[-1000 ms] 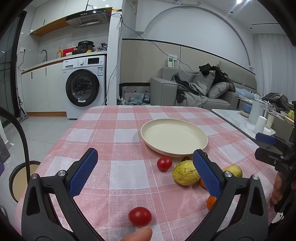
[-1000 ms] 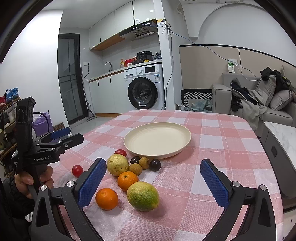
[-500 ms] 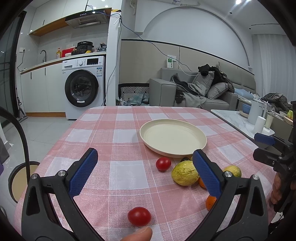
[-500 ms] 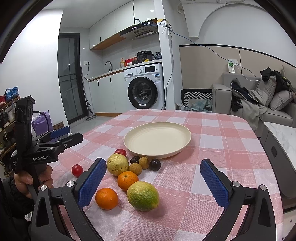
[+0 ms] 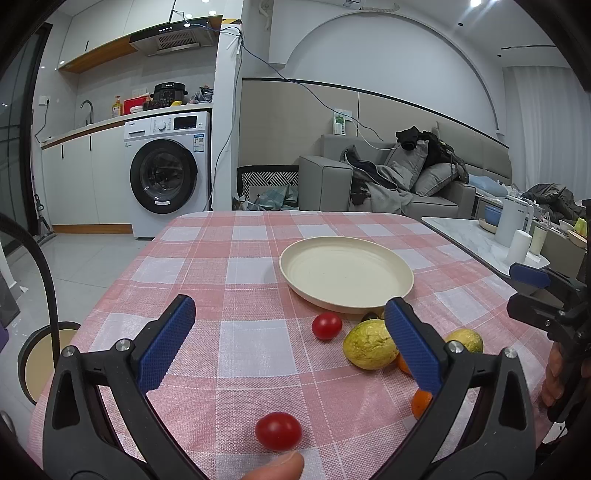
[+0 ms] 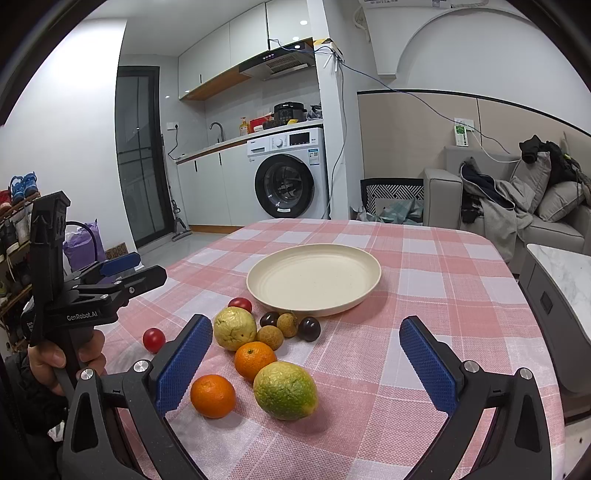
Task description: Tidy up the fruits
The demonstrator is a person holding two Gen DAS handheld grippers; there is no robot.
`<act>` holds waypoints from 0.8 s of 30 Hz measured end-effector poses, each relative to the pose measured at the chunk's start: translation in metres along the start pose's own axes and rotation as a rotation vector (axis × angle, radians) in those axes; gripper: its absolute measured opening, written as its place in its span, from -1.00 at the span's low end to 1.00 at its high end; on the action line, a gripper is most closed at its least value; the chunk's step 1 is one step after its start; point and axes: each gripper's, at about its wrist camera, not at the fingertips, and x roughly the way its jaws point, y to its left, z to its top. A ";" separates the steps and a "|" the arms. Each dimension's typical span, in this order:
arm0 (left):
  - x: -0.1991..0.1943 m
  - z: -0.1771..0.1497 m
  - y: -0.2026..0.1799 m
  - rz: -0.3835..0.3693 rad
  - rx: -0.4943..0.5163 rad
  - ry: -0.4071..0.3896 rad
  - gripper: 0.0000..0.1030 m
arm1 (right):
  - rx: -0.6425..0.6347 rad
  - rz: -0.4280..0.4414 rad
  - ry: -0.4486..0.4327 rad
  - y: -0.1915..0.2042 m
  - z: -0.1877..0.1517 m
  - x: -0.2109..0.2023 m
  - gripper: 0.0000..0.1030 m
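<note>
Plainly, both the left tool (image 5: pixel 288 336) and right tool (image 6: pixel 306 350) are hovering agape and empty, so the round red cherry tomato (image 5: pixel 278 431) lying loose on the pink checked worktop (image 5: pixel 229 266), well short of the empty cream round plate (image 5: pixel 347 275), is risking a nudge and a roll off the edge.

Both views are bright and evenly lit by recessed ceiling lights (image 5: pixel 474 3) above the plate (image 6: pixel 314 275), which carries no glare, and the fruit casts only soft, short shadows on the tabletop (image 6: pixel 424 332). Fisheye distortion bends walls and cabinets away from the plate, with black vignetting in the corners. Focus is sharp throughout.
</note>
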 end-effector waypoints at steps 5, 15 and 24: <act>-0.001 0.000 0.000 0.001 -0.001 -0.001 0.98 | 0.001 -0.001 0.001 0.000 0.000 0.000 1.00; 0.000 0.000 -0.001 0.002 0.002 0.001 0.98 | 0.003 -0.006 0.005 -0.001 0.000 0.000 1.00; 0.001 0.000 -0.002 0.004 0.006 0.010 0.98 | 0.010 -0.003 0.019 -0.003 0.000 0.001 1.00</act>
